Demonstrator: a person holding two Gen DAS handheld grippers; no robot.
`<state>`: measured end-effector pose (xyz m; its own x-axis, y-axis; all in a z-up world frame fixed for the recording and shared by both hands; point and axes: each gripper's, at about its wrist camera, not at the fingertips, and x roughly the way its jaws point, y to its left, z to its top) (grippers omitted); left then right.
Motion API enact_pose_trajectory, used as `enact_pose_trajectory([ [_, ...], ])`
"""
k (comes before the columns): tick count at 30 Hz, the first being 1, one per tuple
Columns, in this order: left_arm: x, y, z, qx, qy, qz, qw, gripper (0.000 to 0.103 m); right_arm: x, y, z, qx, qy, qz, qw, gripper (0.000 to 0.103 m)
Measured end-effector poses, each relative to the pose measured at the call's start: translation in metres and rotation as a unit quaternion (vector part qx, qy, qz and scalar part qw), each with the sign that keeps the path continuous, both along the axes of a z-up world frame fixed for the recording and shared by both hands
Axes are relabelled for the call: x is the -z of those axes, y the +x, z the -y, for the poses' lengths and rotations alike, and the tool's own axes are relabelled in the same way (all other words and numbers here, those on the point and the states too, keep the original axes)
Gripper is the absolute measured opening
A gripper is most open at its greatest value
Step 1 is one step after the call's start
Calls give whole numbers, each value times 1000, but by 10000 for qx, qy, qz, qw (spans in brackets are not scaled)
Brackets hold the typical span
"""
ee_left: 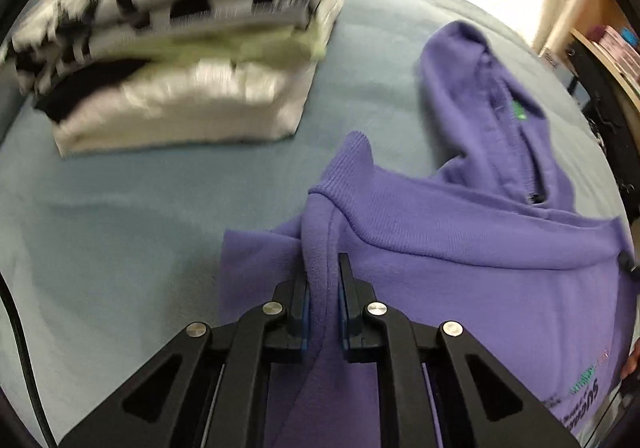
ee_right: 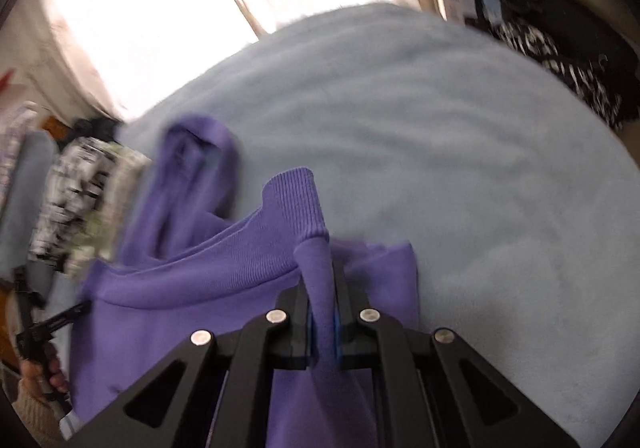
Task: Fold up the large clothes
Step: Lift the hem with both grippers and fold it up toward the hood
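Hoodie [ee_left: 480,248] on blanket [ee_left: 120,228]; hood [ee_left: 480,88] at far end; stack of folded clothes [ee_left: 180,48] to its left, apart; hem corners in left gripper [ee_left: 324,288] and right gripper [ee_right: 322,288]

I am working in a home, in a bedroom I think, because under my tongs there is a soft light blue blanket [ee_right: 460,152] spread like on a bed. A pile of folded clothes [ee_left: 180,60] lies on it, and behind is a bright window with pale curtains [ee_right: 132,8]. At the side I see wooden shelves [ee_left: 608,60] with boxes and small things.
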<state>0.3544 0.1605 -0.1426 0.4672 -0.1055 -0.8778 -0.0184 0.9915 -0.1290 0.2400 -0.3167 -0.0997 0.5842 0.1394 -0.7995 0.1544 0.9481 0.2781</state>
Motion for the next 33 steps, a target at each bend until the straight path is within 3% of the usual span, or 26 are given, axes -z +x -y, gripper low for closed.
enact_pose_trajectory([
  [3,7,0,-3,4,-58,41,10000,9,37,14,0,46,55,-467,9989,8],
  [5,3,-2,-6,27,-142,120,9998,11,42,13,7,115,309,-419,9986,11],
  [8,-9,-14,-13,33,-175,291,9994,16,34,10,16,165,621,-438,9970,18],
  [10,-20,-21,-17,-55,-147,455,9988,20,23,4,15,199,502,-431,9976,27],
  [12,-37,-32,-19,-115,-19,794,9968,25,4,-5,9,204,274,-190,9992,35],
  [16,-63,-46,0,243,416,1375,9893,25,-25,-19,-10,-71,236,349,9991,37],
  [21,-49,-24,55,938,491,1033,9890,25,-19,-7,-74,-1008,460,199,9936,37],
  [24,-26,-3,71,969,672,816,9897,25,2,4,-114,-1494,358,-24,9881,37],
  [26,-7,16,67,714,936,652,9909,19,18,15,-130,-1637,153,-193,9862,37],
  [28,5,30,50,328,1045,598,9922,12,25,24,-131,-1606,-195,-82,9868,34],
  [33,13,38,10,-254,541,651,9961,6,31,47,-77,-631,-763,-6,9951,34],
])
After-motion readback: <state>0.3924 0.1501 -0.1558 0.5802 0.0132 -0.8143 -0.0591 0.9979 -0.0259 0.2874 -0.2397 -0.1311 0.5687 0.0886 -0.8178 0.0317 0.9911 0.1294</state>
